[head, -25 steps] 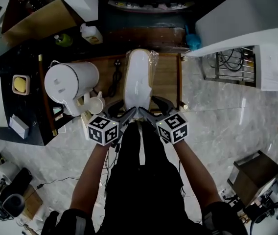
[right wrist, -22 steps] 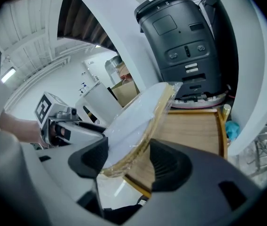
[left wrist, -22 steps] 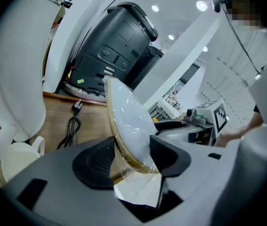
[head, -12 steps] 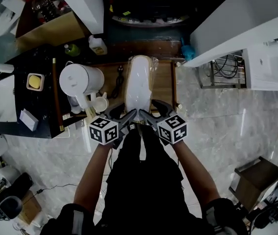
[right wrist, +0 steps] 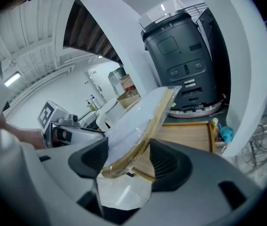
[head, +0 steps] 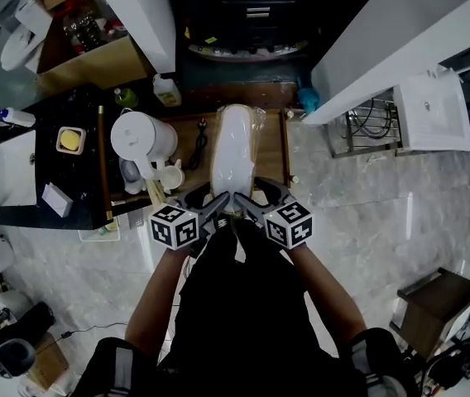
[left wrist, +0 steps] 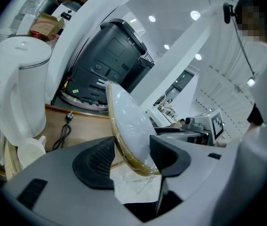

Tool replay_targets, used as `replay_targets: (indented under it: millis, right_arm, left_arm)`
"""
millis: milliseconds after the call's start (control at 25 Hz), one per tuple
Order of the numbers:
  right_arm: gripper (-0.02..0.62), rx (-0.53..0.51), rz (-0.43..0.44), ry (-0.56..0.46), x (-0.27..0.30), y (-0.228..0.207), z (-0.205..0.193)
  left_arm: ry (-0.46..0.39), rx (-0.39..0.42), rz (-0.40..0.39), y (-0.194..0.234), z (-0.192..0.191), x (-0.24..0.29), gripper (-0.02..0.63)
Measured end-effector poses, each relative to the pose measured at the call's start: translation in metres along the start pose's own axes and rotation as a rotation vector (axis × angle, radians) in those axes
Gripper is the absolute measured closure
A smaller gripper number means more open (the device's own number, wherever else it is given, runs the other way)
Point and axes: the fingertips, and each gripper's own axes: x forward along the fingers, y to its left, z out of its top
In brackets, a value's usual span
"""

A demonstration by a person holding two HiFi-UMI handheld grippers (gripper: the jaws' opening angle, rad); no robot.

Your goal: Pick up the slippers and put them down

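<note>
A pair of white slippers with tan soles [head: 233, 147], wrapped in clear plastic, is held up over a low wooden table [head: 270, 143], toe end pointing away from me. My left gripper [head: 204, 198] is shut on its near end from the left. My right gripper [head: 256, 195] is shut on the same end from the right. In the left gripper view the slippers [left wrist: 129, 121] stand on edge between the pads of the left gripper [left wrist: 131, 159]. In the right gripper view the slippers [right wrist: 138, 121] lean between the pads of the right gripper [right wrist: 126, 161], with loose plastic hanging below.
A white kettle [head: 142, 139], a cup [head: 169, 174] and a black cable [head: 198, 135] are on the table's left part. A black machine [left wrist: 110, 55] stands beyond it. White slanted panels [head: 400, 31] flank both sides; a dark counter [head: 53, 172] lies left.
Both grippers have risen together with the slippers between them. The table and kettle now look smaller and farther below in the head view.
</note>
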Motion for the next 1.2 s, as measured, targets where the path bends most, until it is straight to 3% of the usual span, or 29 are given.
replay_targets:
  millis: [520,1200]
  right_arm:
    - [0.314,-0.051,0.003,-0.071,-0.037,0.029,0.023]
    - [0.314,-0.085,0.013,-0.116,-0.049,0.038,0.034]
  left_arm:
    - [-0.048,0.062,-0.007,-0.04,0.017,-0.028,0.368]
    - [-0.105,0.122,0.023,-0.056,0.029,-0.037,0.37]
